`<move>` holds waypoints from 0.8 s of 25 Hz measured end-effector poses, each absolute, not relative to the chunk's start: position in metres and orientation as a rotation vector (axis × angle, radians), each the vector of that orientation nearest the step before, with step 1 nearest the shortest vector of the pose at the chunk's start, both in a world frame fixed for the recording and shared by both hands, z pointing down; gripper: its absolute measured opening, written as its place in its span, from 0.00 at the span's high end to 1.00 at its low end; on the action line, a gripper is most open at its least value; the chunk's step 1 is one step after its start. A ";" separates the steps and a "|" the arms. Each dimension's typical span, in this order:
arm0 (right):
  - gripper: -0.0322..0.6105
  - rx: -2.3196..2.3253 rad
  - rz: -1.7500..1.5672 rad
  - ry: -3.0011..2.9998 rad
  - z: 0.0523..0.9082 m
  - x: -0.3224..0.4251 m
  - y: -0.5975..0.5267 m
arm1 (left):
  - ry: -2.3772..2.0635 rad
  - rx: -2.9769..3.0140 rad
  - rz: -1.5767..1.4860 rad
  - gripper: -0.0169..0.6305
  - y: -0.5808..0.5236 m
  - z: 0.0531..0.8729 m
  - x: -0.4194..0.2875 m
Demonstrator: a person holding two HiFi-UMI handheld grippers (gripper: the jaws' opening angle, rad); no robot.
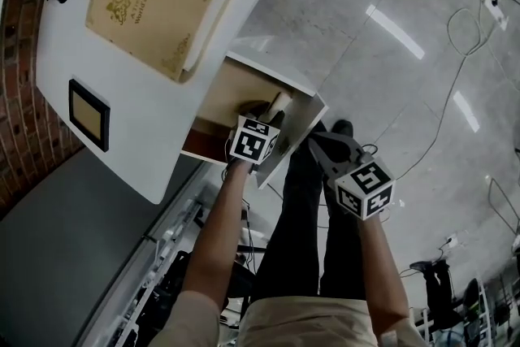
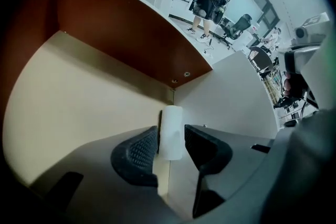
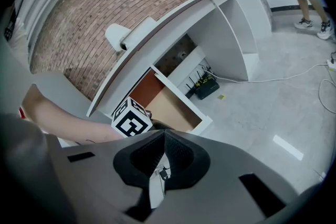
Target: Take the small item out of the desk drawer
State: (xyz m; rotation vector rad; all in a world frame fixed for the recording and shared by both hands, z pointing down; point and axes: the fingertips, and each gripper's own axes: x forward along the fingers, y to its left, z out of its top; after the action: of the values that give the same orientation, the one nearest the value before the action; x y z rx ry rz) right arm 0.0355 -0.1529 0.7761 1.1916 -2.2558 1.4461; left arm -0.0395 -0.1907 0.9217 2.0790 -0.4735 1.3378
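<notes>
Under my head camera the grey tiled floor (image 1: 406, 85) fills the right side, and the white worktop (image 1: 73, 36) runs down the left. On the worktop I see a big beige book (image 1: 154, 4) lying flat, with a small black-framed panel (image 1: 88, 114) nearer the edge, well apart from it. Below that edge the drawer (image 1: 231, 89) stands pulled open, showing its pale wooden bottom. My left gripper (image 1: 266, 108) reaches down into it, and its fingers (image 2: 136, 157) are spread wide. The small white item (image 2: 171, 131) stands upright between them by the drawer's far corner, not clamped. My right gripper (image 1: 318, 142) hangs outside the drawer, just beside its front, with its fingers (image 3: 181, 155) closed together and holding nothing I can make out.
</notes>
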 end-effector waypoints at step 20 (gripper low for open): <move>0.92 1.230 1.491 -2.223 0.789 0.045 -0.178 | -0.307 2.031 1.457 0.72 -0.186 0.939 -0.027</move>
State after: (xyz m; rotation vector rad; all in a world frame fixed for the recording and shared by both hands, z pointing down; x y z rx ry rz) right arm 0.0449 -0.1777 0.7894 1.2303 -2.2228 1.4911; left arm -0.0266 -0.1858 0.9392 2.0306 -0.3066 1.4573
